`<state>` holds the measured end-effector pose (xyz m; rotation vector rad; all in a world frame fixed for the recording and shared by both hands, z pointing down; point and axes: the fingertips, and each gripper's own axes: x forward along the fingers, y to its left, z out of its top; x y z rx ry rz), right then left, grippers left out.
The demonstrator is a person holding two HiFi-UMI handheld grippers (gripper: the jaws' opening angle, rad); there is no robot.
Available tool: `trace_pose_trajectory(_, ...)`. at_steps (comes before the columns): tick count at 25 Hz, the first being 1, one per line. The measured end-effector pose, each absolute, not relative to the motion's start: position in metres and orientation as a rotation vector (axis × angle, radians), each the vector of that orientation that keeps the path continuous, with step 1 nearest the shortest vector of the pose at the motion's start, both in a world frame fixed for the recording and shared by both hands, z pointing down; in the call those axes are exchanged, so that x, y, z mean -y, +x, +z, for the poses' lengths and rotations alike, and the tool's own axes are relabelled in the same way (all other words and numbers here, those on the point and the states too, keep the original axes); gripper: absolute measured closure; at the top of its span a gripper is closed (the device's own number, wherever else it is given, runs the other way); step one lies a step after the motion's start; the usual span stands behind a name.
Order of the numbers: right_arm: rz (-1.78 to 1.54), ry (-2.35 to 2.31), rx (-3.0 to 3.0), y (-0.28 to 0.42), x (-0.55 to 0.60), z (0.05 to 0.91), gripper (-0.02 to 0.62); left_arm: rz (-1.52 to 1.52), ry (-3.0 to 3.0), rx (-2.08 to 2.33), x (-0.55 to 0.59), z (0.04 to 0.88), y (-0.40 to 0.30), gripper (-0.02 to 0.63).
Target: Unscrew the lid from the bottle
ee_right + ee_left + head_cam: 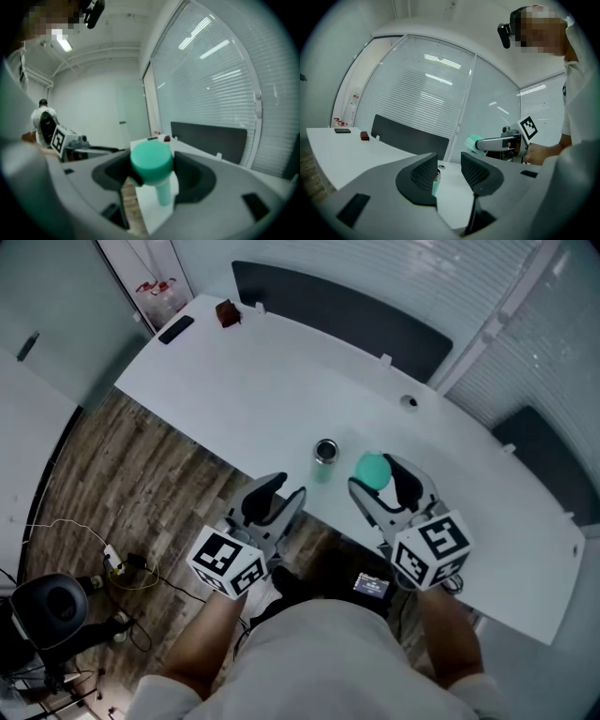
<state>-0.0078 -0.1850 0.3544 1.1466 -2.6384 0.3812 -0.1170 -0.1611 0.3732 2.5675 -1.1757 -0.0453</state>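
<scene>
The bottle (325, 452) is standing upright on the table (281, 381), mouth pointing up. The right gripper (379, 478) is clamping the green lid (372, 468) just beside it. The left gripper (285, 491) is hanging open, gripping nothing.

A white table (281, 390) with a curved front edge carries an open bottle (325, 452), which stands upright near that front edge. Well to the far left of the bottle, at the table's end, lies a flat black device (175, 329), and just beyond it a small dark red object (227, 313). Behind the bottle and to its right, a round cable hole (409, 401) is set in the top. Farther back than the bottle, small white tabs (384, 359) stand along the rear edge. Below and left of the bottle, the wood-patterned floor (141, 484) holds a white power strip (112, 562) with loose cables.
</scene>
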Motion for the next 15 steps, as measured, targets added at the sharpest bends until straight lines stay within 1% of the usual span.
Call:
trace_pose_trajectory(6,0.438,1.140,2.639,-0.009,0.170,0.361,0.291,-0.055,2.536,1.156,0.146,0.378,-0.118,0.452)
trace_pose_trajectory(15,0.476,1.135,2.645,-0.007,0.154,0.369,0.291,-0.046,2.508,1.124,0.119,0.387,-0.113,0.457)
